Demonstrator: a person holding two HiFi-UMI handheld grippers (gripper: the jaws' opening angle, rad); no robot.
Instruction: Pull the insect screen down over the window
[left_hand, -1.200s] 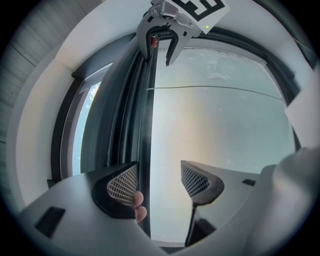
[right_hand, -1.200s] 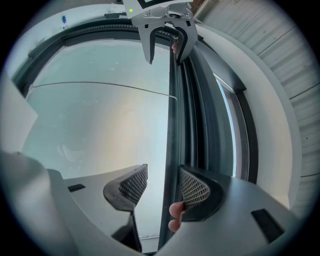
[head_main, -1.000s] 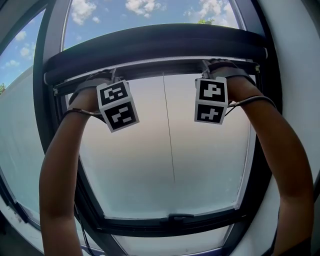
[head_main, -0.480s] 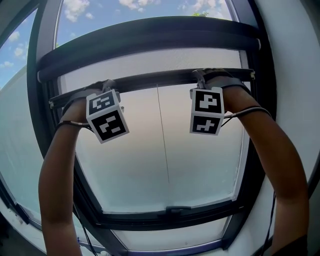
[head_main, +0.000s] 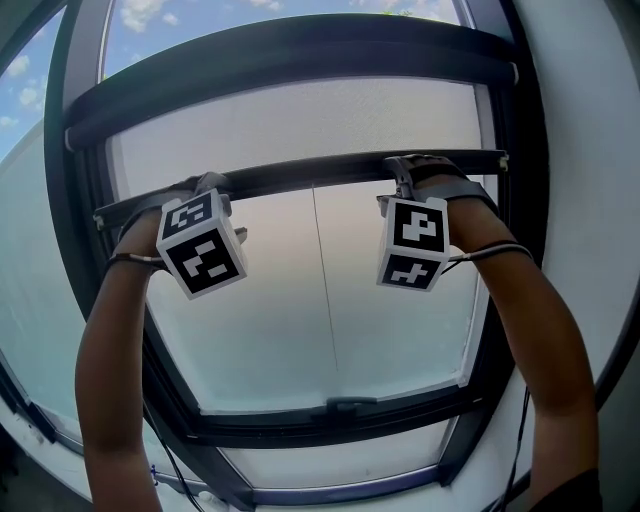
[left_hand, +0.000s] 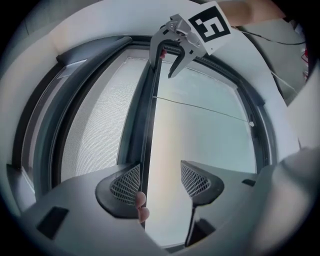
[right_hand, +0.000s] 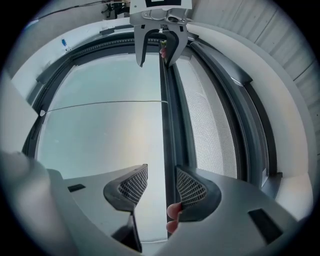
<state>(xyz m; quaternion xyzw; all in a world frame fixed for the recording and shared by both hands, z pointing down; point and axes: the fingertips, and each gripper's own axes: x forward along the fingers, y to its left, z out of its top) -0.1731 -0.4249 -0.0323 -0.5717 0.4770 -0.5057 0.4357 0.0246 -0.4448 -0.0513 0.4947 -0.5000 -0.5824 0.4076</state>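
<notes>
The insect screen's dark pull bar (head_main: 300, 177) runs across the window about a third of the way down. Grey mesh (head_main: 290, 125) is stretched between it and the roller housing (head_main: 290, 62) above. My left gripper (head_main: 205, 188) and right gripper (head_main: 400, 172) both reach up to the bar. In the left gripper view the bar (left_hand: 150, 120) lies against the left pad, and the left gripper (left_hand: 160, 182) stands open astride it. In the right gripper view the bar (right_hand: 167, 120) passes by the right pad of the open right gripper (right_hand: 162, 187). A fingertip (right_hand: 172, 212) shows beside each bar.
A thin pull cord (head_main: 322, 300) hangs from the bar's middle down the frosted pane (head_main: 300, 320). The dark window frame (head_main: 330, 415) carries a handle at its lower rail. White wall (head_main: 590, 200) flanks the right side; sky shows above.
The pull bar has come down from just under the roller housing, baring more mesh. Both grippers have dropped with it.
</notes>
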